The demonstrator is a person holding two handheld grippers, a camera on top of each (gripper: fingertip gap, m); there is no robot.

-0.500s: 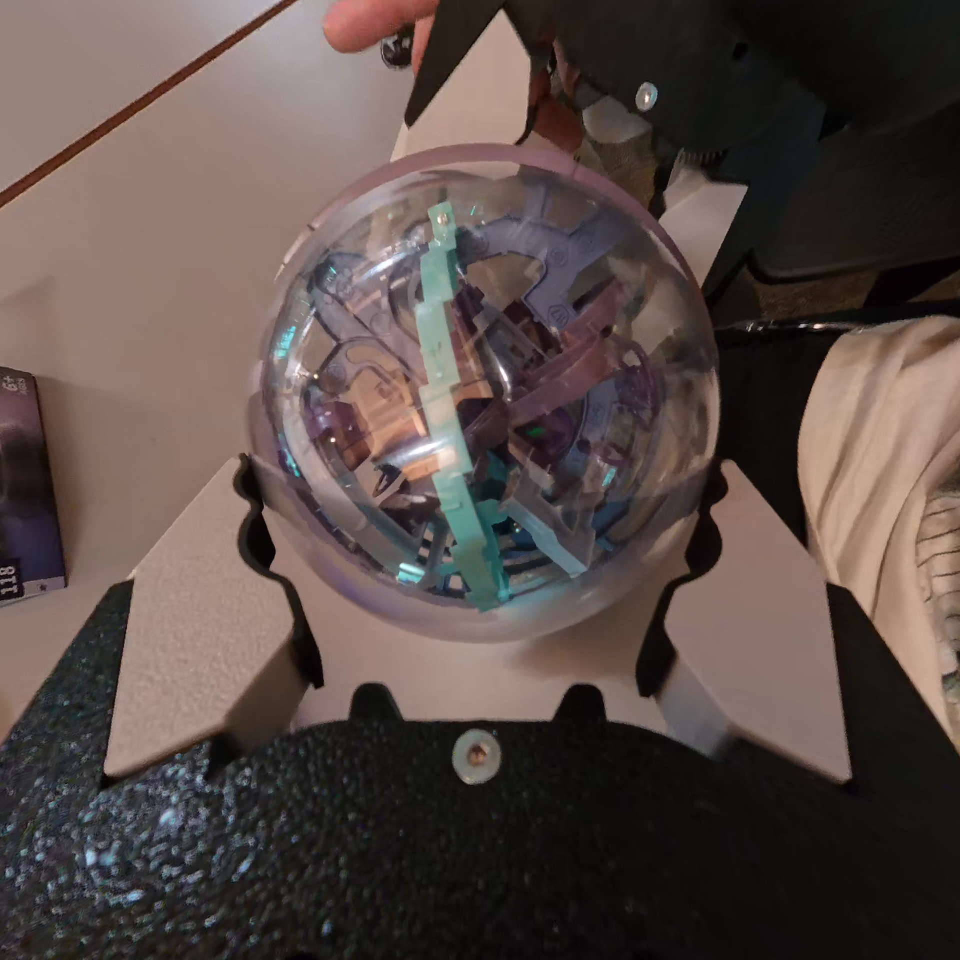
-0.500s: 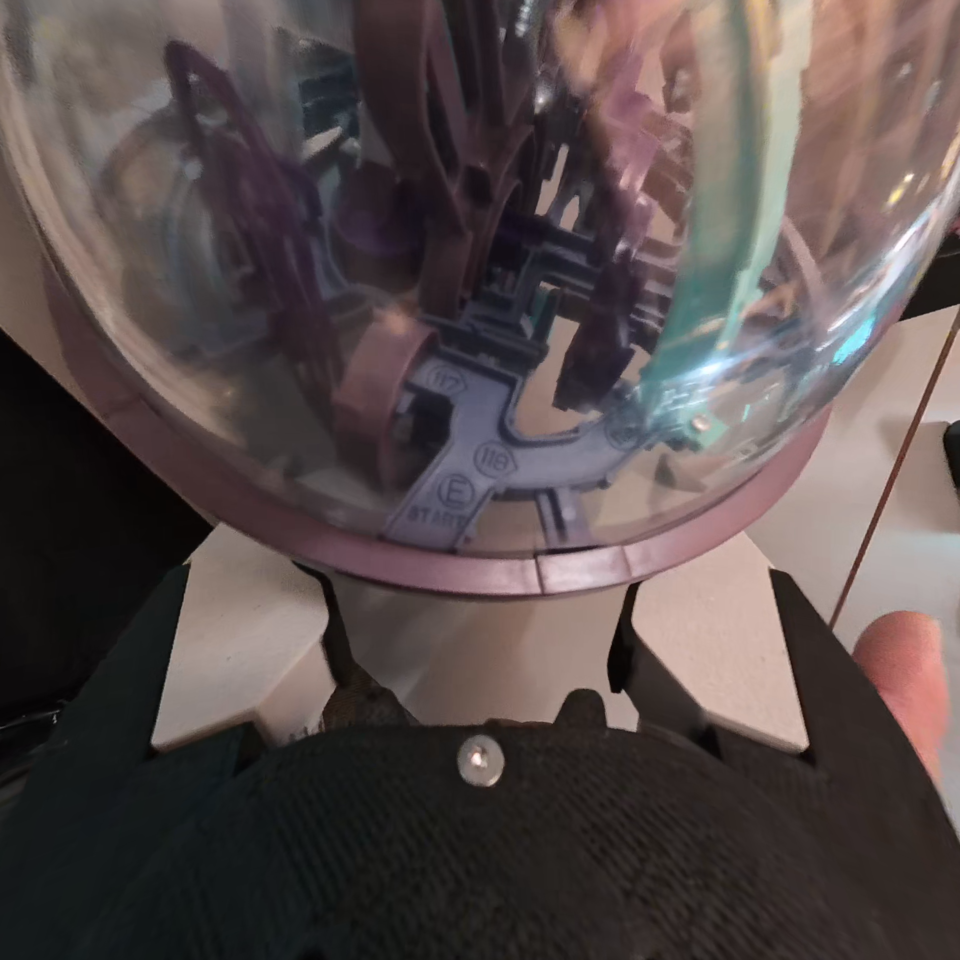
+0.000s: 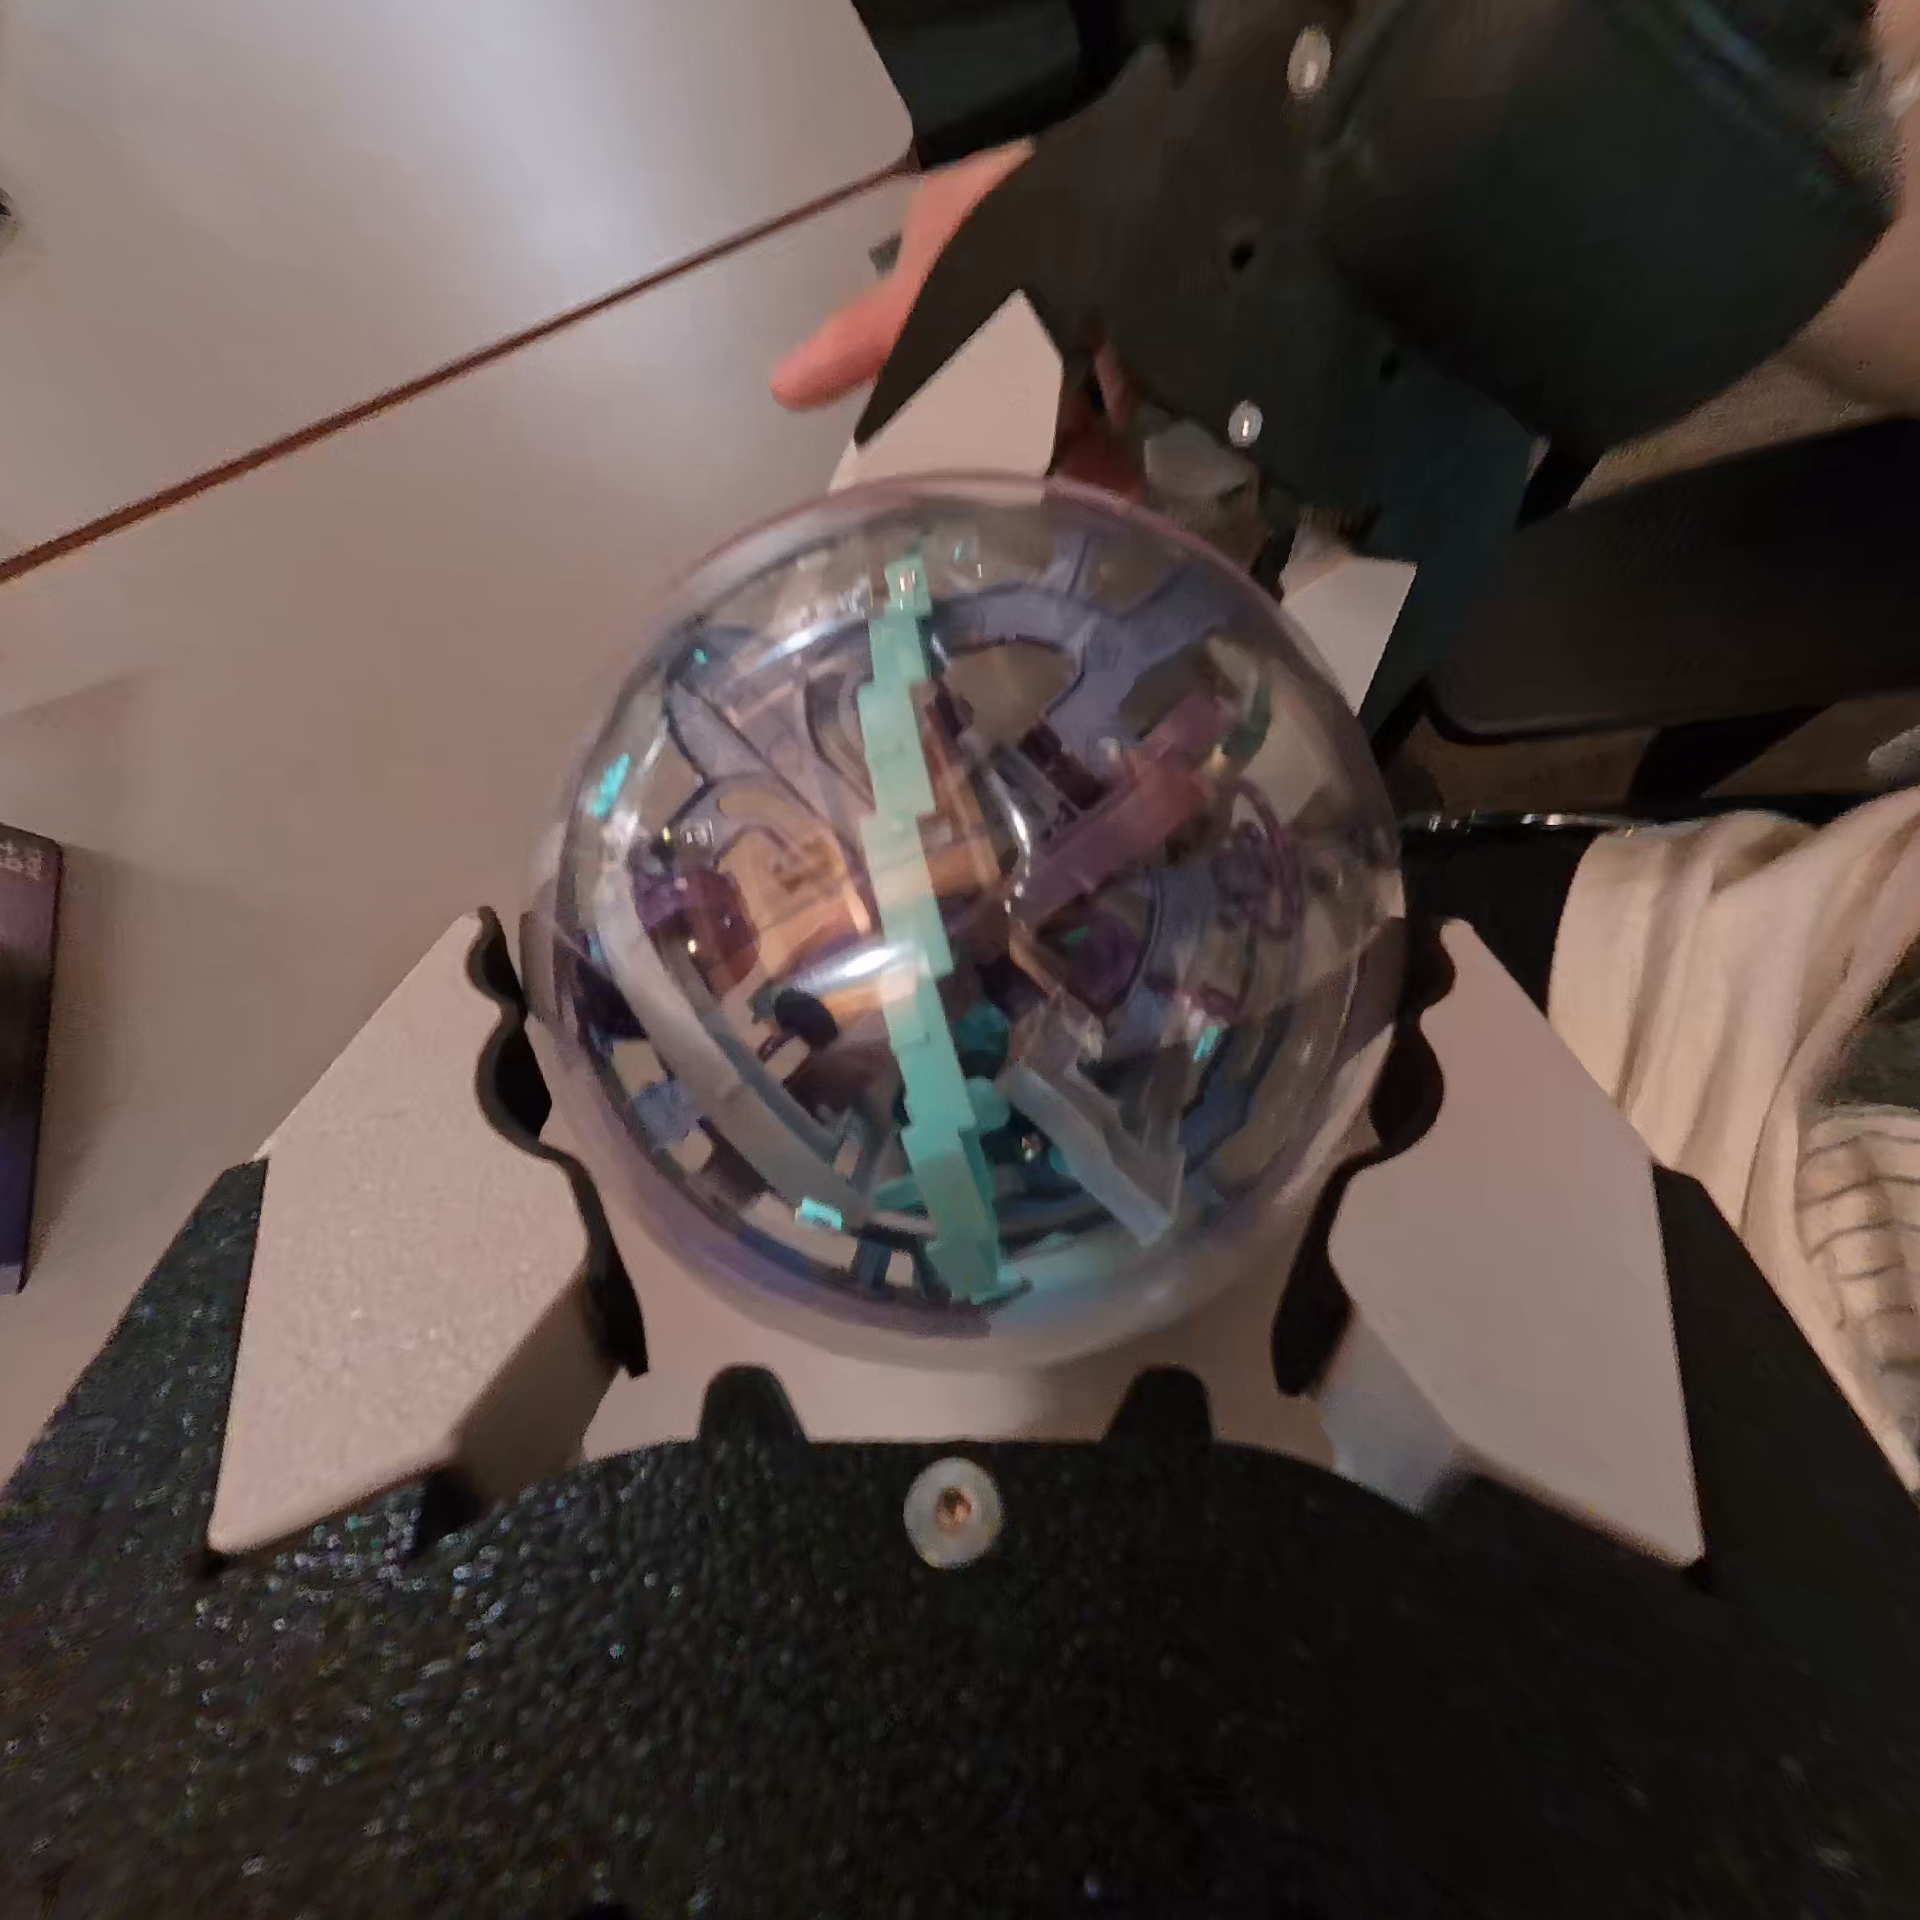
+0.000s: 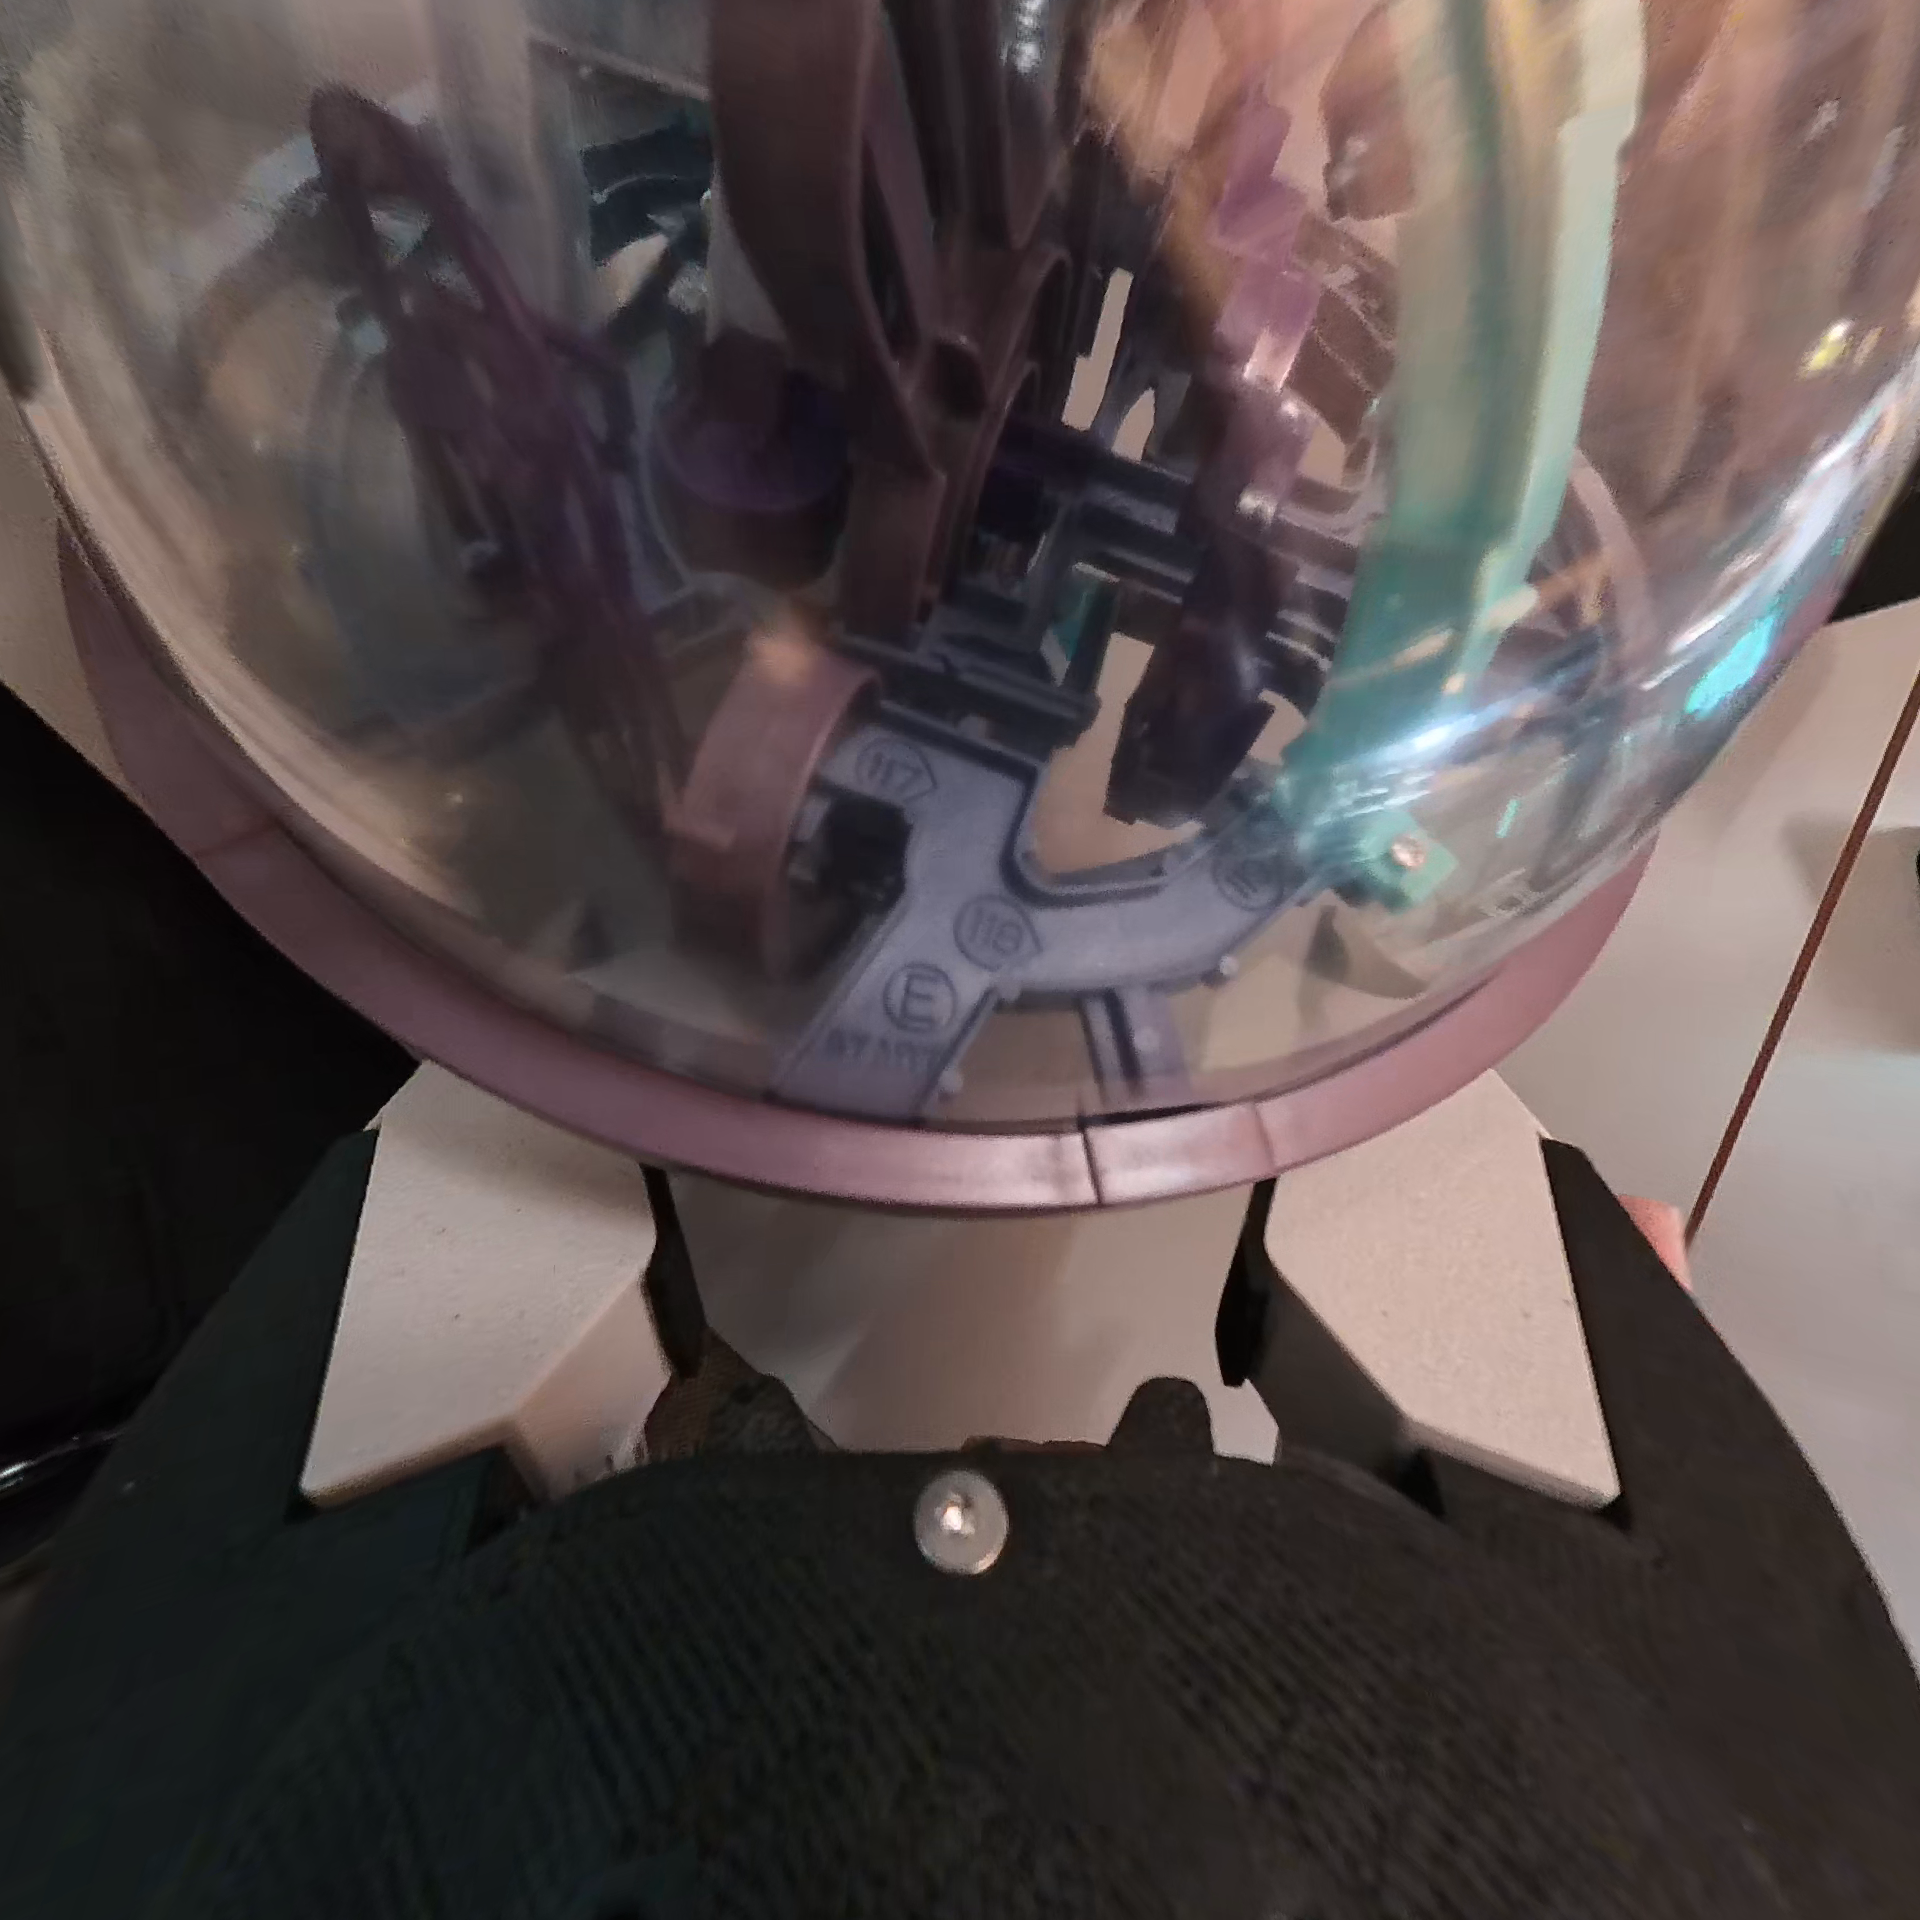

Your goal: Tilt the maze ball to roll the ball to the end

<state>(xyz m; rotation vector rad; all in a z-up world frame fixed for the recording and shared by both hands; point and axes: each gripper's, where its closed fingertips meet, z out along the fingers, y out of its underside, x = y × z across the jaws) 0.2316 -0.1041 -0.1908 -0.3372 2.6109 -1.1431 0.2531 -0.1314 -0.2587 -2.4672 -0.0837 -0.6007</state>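
The maze ball point(image 3: 966, 935) is a clear sphere with teal, purple and grey-blue tracks inside. It sits between the fingers of my left gripper point(image 3: 961, 920), and both pads point(image 3: 364, 1195) press its sides above the pale table point(image 3: 312, 623). My right gripper point(image 3: 1132, 540) holds the ball's far side, with a hand point(image 3: 862, 312) behind it. In the right wrist view the ball point(image 4: 935, 520) fills the frame. Its purple rim point(image 4: 935, 1153) lies against the fingers of my right gripper point(image 4: 956, 1112), and the fingertips are hidden behind the ball. A small shiny dot point(image 4: 1408, 854) sits at the teal track's end.
A dark box point(image 3: 21, 1039) lies at the left edge of the table. A brown seam point(image 3: 416, 374) crosses the tabletop. A person's cream clothing point(image 3: 1714, 987) and a black chair point(image 3: 1662, 644) are close on the right.
In the left wrist view the ball sits lower and deeper between my left fingers. The right gripper and the hand behind it have dropped further into the frame. The right wrist view is almost unchanged.
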